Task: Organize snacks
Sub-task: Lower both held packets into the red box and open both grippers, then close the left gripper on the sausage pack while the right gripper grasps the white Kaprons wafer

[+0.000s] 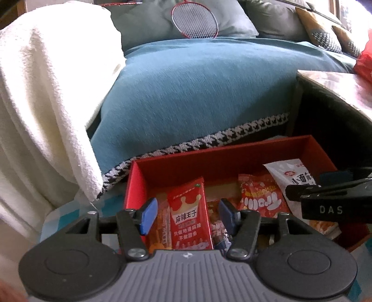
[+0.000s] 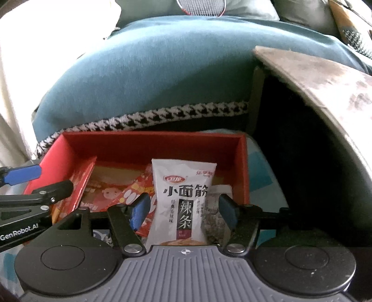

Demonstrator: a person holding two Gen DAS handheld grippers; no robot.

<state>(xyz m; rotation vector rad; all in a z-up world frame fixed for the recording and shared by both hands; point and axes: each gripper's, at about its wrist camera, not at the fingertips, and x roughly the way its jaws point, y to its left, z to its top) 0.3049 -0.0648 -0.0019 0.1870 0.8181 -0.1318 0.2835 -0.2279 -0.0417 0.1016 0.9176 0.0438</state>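
A red cardboard box (image 1: 209,160) (image 2: 151,144) sits in front of a sofa and holds several snack packets. My left gripper (image 1: 187,216) is open over the box. A red packet with a crown print (image 1: 189,223) stands between its blue pads, with small gaps on both sides. My right gripper (image 2: 184,209) is open too. A white packet with black lettering (image 2: 181,195) stands upright between its pads, which do not press on it. A red packet with white shapes (image 1: 260,197) (image 2: 130,195) lies between the two. Each gripper shows at the edge of the other's view.
A teal sofa cover with a houndstooth hem (image 1: 197,93) rises just behind the box. A white blanket (image 1: 46,93) hangs at left. A badminton racket (image 1: 195,21) leans on the cushions. A pale table top (image 2: 325,81) juts in at right, with dark space beneath.
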